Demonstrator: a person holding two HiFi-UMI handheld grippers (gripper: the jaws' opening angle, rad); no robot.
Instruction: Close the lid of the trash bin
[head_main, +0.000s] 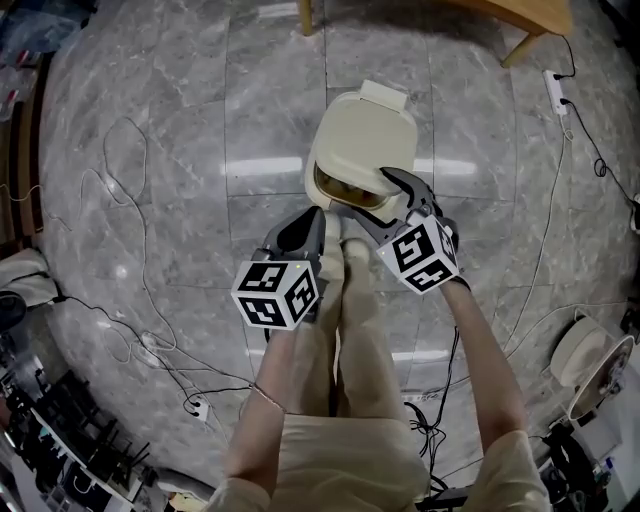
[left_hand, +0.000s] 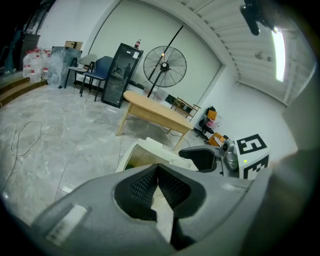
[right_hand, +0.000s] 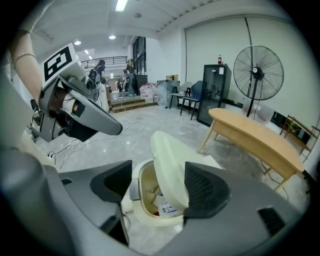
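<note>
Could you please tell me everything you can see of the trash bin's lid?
The lid is cream, smooth plastic by its look, with a rounded outline matching the bin beneath. It is half raised, tilted up from its far, hinged side, so rubbish shows in the opening. It stands between the open jaws of the right claw; whether the claw touches its edge cannot be told.

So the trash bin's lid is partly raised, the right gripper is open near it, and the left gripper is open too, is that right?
Not quite. The left gripper is shut and empty, as the left gripper view shows. The rest stands: the lid of the trash bin is partly raised, and the right gripper is open near it.
</note>
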